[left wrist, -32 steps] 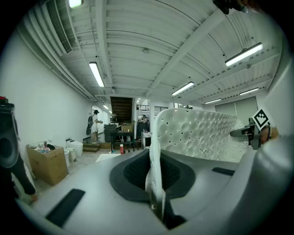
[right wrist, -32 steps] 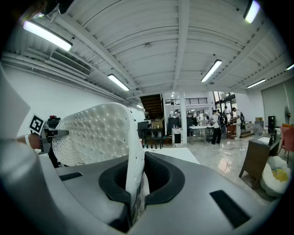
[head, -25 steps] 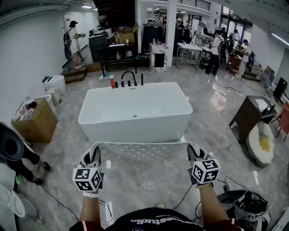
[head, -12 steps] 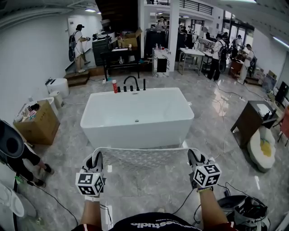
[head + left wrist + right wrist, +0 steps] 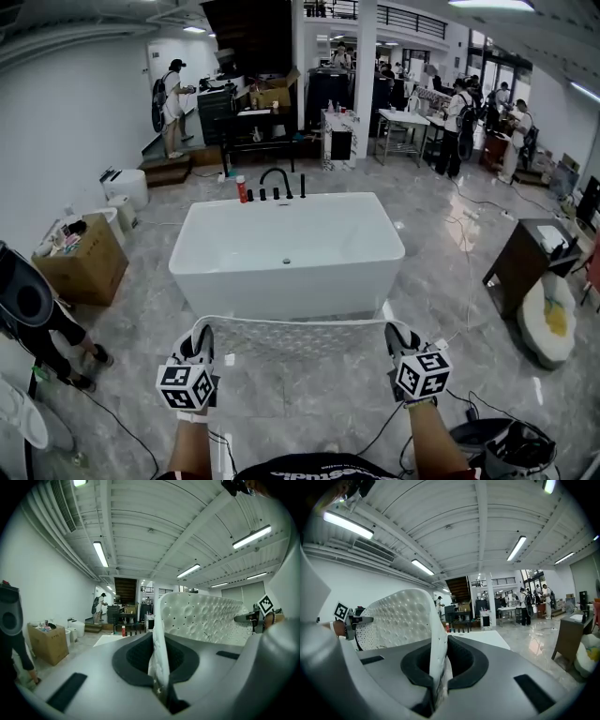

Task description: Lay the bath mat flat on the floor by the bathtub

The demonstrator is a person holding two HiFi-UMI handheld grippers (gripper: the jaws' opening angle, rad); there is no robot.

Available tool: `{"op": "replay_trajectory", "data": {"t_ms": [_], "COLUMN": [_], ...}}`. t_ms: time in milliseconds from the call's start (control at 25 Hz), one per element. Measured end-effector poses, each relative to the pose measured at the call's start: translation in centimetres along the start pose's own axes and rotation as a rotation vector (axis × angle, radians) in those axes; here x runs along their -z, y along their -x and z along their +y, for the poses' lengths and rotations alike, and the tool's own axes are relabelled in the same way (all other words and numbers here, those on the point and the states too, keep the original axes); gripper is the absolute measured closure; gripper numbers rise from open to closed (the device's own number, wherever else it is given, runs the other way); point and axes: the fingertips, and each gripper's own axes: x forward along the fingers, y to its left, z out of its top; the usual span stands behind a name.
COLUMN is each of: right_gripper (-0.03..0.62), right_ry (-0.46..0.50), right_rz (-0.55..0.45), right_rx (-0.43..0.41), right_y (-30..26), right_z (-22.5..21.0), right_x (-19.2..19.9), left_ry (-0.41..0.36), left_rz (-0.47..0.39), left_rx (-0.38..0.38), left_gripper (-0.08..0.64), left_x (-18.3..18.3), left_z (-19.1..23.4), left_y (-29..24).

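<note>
A white, dimpled, perforated bath mat (image 5: 295,336) hangs stretched between my two grippers, above the grey marble floor just in front of the white bathtub (image 5: 286,246). My left gripper (image 5: 199,343) is shut on the mat's left corner, and its own view shows the mat edge (image 5: 158,644) pinched upright between the jaws. My right gripper (image 5: 397,339) is shut on the right corner, with the mat (image 5: 401,616) curving away to the left in the right gripper view.
A black tap and a red bottle (image 5: 241,189) stand at the tub's far rim. A cardboard box (image 5: 82,258) and a person's leg (image 5: 67,328) are at the left, a dark cabinet (image 5: 521,264) at the right. Cables (image 5: 389,417) trail on the floor near my feet.
The tub and the floor have slid down in the head view, and both grippers hold the mat slightly lower in the picture. The grip on both corners is unchanged.
</note>
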Motion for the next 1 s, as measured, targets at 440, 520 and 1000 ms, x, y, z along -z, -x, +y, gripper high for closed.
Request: {"op": "replay_trajectory", "data": {"t_ms": [440,520,1000], "right_gripper": [0.56,0.56,0.56], "right_ry": [-0.024,-0.033,-0.075], "right_rz": [-0.012,-0.011,-0.006], "right_rx": [-0.018,-0.031,-0.092], "right_y": [-1.2,-1.5,-3.5], "right_z": [-4.2,-5.1,-8.0], "right_x": [-0.3,-0.1,0.0], "left_ry": [-0.015,-0.019,-0.053], "left_rz": [-0.021,-0.02,-0.017], "left_rx": [-0.035,-0.039,-0.084], "left_gripper": [0.537,0.537,0.537], "left_x": [-0.9,-1.0,-2.5], "left_z": [-3.1,-3.9,-6.2], "left_y": [-1.9,-2.3,-3.5]}}
